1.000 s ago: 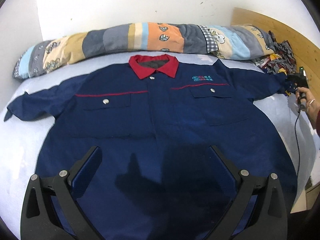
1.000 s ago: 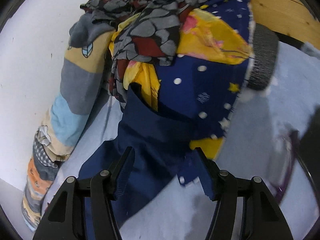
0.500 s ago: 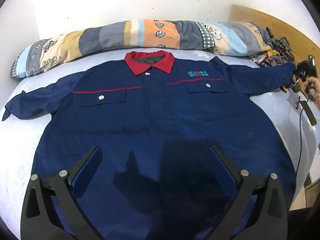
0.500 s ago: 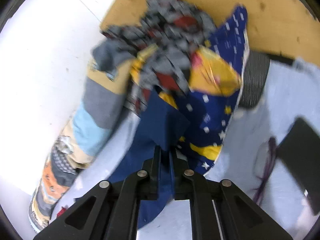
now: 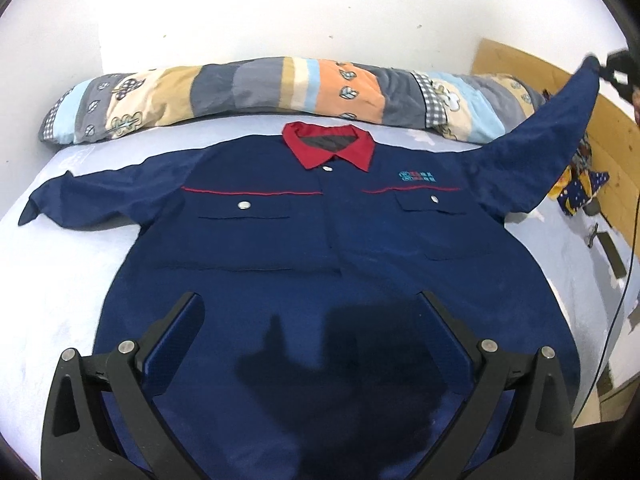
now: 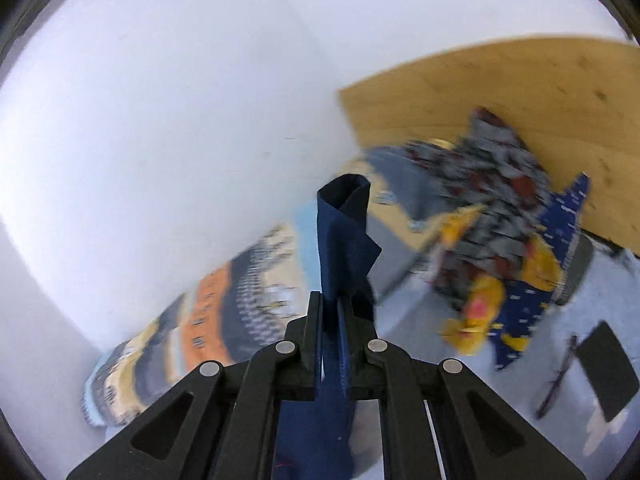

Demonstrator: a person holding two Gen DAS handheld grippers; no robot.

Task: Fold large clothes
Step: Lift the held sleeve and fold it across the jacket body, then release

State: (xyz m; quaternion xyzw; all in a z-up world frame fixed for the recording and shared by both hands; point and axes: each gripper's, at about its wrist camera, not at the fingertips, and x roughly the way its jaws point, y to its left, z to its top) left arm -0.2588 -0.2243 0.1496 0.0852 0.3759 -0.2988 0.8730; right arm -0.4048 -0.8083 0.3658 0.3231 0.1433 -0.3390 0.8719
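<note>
A navy work shirt (image 5: 320,264) with a red collar (image 5: 328,150) lies face up on the pale blue bed. Its left sleeve (image 5: 104,192) rests flat. The other sleeve (image 5: 544,140) is lifted high off the bed toward the upper right. My right gripper (image 6: 336,312) is shut on that sleeve's cuff (image 6: 344,232), which sticks up past the fingers; in the left wrist view it appears as a dark shape (image 5: 618,74) at the sleeve's end. My left gripper (image 5: 312,312) hovers open above the shirt's lower hem, with nothing between its fingers.
A long patchwork bolster (image 5: 280,92) lies along the white wall behind the shirt. A heap of patterned clothes (image 6: 496,248) sits against a wooden headboard (image 6: 520,92) at the right. A dark flat device (image 6: 608,368) and a cable (image 5: 620,300) lie on the bed's right side.
My right gripper shut on the right sleeve's cuff and rose, lifting the sleeve off the bed. The left gripper's view drew back slightly; its jaws stayed open.
</note>
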